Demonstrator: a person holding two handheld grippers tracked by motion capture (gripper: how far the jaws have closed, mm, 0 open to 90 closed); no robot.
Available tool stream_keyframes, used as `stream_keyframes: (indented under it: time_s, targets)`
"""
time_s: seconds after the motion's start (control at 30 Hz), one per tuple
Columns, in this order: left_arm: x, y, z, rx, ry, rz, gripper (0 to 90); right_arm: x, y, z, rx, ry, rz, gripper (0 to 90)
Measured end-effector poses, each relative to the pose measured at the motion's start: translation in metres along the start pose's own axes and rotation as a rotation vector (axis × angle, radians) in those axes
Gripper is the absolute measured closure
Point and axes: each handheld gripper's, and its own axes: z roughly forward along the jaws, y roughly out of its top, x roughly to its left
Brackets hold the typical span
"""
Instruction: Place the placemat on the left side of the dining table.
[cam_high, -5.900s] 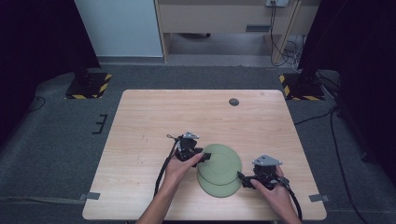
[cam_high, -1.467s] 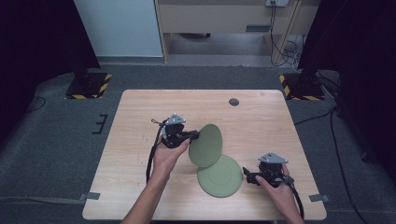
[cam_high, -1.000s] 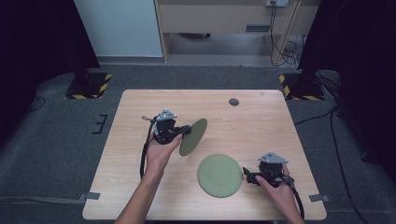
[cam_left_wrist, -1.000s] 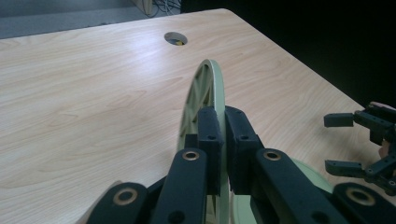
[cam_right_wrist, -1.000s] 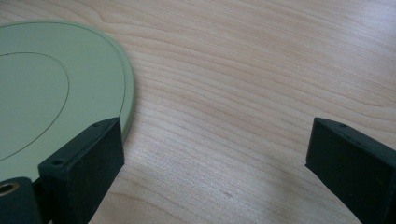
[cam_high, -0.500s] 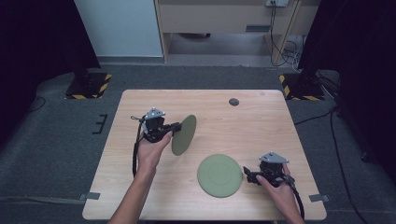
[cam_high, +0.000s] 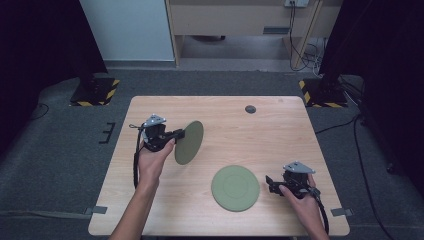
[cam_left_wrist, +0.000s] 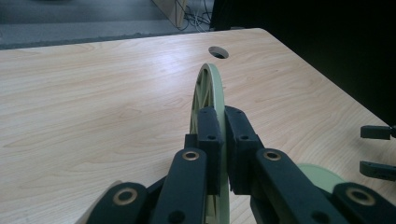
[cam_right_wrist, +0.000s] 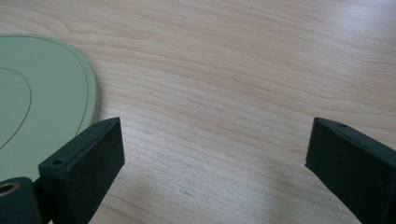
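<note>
Light wood table, round grommet hole at twelve o'clock; grey carpet around, dark curtains at the sides. Left gripper clamped a green plate on edge at nine o'clock. Second green plate lay flat at five o'clock; right gripper, jaws spread and empty, sat just beside it.

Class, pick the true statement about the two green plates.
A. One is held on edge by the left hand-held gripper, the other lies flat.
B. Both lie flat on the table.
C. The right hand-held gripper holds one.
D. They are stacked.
A: the left hand-held gripper is clamped on the rim of the tilted plate, while the other plate lies flat on the table beside the open right hand-held gripper.
</note>
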Motion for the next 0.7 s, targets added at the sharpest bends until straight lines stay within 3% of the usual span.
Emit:
stream_keyframes:
  time_s: [0.7]
  targets:
    - [0.018,0.001,-0.018,-0.021,0.035,-0.010,85.7,-0.012,-0.002,0.002,0.007,-0.047,0.013,4.8]
